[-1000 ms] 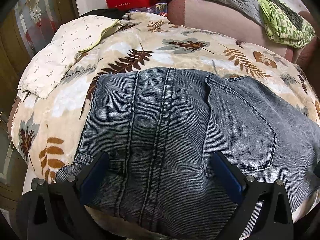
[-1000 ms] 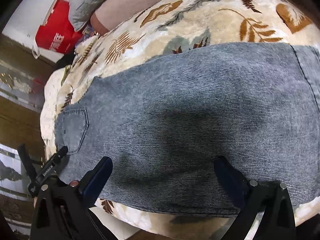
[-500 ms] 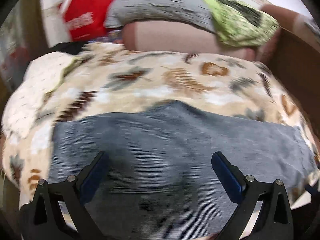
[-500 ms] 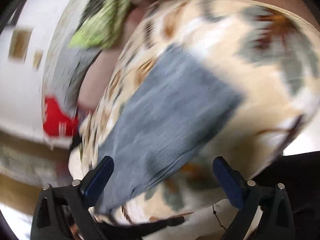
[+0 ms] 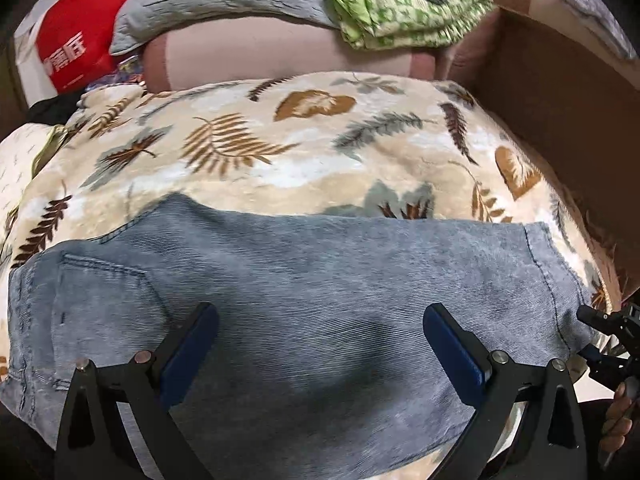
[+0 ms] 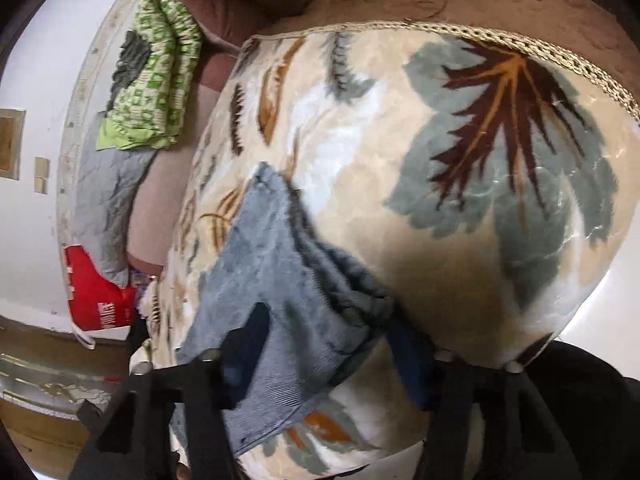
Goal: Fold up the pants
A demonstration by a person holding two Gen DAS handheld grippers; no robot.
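Both the left gripper (image 5: pixel 318 334) and right gripper (image 6: pixel 328 344) hang spread wide just over the pants (image 5: pixel 320 280) on the blanket (image 5: pixel 280 152).

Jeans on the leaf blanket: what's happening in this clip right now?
A person with a handheld gripper in each hand is folding jeans laid flat across a leaf-print blanket. The left gripper hovers open over the middle of the jeans, gripping nothing. The right gripper is at the hem end, fingers straddling the bunched cuff, open and not yet clamped as far as the blurred view shows. No fold is visible yet.
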